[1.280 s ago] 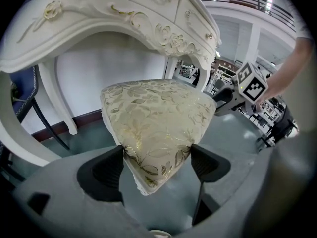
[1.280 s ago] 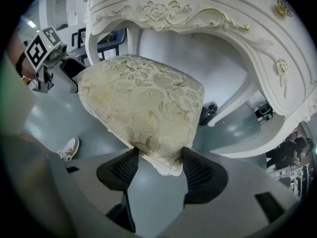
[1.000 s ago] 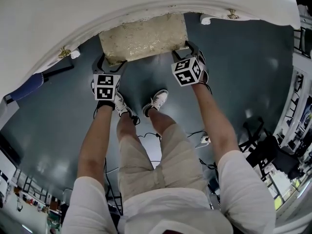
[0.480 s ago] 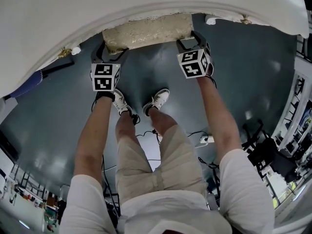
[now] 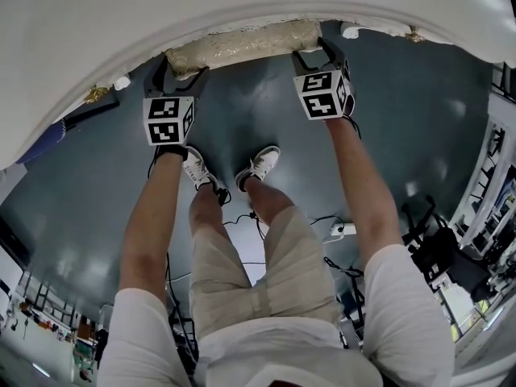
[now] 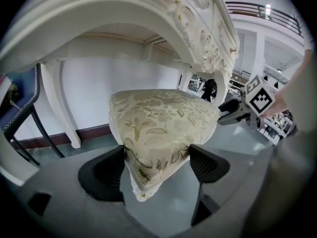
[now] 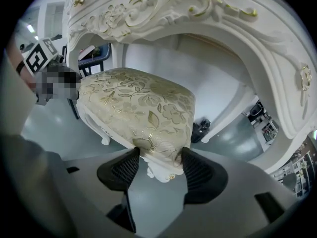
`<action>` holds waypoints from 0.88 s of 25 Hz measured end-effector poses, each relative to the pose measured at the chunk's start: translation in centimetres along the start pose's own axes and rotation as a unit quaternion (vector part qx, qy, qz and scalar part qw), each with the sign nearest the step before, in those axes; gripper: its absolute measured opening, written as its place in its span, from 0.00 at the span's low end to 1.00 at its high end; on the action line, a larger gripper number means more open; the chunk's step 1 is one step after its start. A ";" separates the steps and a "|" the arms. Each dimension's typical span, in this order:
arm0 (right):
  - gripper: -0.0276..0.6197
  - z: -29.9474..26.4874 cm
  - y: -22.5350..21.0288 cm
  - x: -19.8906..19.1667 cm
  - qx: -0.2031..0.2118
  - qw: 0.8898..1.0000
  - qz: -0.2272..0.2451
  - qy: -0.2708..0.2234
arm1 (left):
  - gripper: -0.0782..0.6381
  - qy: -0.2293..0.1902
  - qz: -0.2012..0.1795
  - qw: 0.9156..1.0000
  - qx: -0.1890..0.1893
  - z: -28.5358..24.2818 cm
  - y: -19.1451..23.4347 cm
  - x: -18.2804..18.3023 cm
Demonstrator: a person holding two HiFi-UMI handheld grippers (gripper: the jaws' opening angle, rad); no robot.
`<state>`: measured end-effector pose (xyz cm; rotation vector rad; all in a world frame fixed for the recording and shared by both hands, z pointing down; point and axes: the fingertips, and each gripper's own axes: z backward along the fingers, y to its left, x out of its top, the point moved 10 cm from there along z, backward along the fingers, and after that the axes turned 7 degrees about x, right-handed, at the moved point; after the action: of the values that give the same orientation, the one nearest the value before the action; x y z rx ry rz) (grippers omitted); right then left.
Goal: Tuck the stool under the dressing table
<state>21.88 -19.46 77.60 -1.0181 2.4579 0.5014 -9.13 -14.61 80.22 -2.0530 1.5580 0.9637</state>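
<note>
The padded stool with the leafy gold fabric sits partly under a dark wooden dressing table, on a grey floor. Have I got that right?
Not quite. The dressing table is white with carved, gold-touched trim, not dark wood, as the right gripper view shows. The stool does have leafy gold fabric, and the floor is grey.

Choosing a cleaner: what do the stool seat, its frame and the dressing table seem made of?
The stool seat looks like padded woven fabric, cream with a shiny gold leaf pattern. The stool frame seems carved wood painted glossy white, though moulded resin is possible. The dressing table likewise looks like white-painted carved wood with gilt scrollwork.
</note>
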 end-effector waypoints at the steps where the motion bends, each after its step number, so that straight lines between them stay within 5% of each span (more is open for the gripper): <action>1: 0.46 -0.2 0.0 0.2 -0.001 1.000 0.000 0.000 | 0.69 0.000 0.002 1.000 0.002 -0.2 0.2 0.0; 22: 0.45 -1.8 -1.0 2.6 -0.016 1.000 -0.012 -0.004 | 0.69 -0.043 0.004 0.999 -0.006 -2.0 2.4 1.6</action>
<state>20.48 -22.46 77.58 -1.0544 2.4351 0.5365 -10.64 -17.77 80.71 -1.9873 1.5223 1.0524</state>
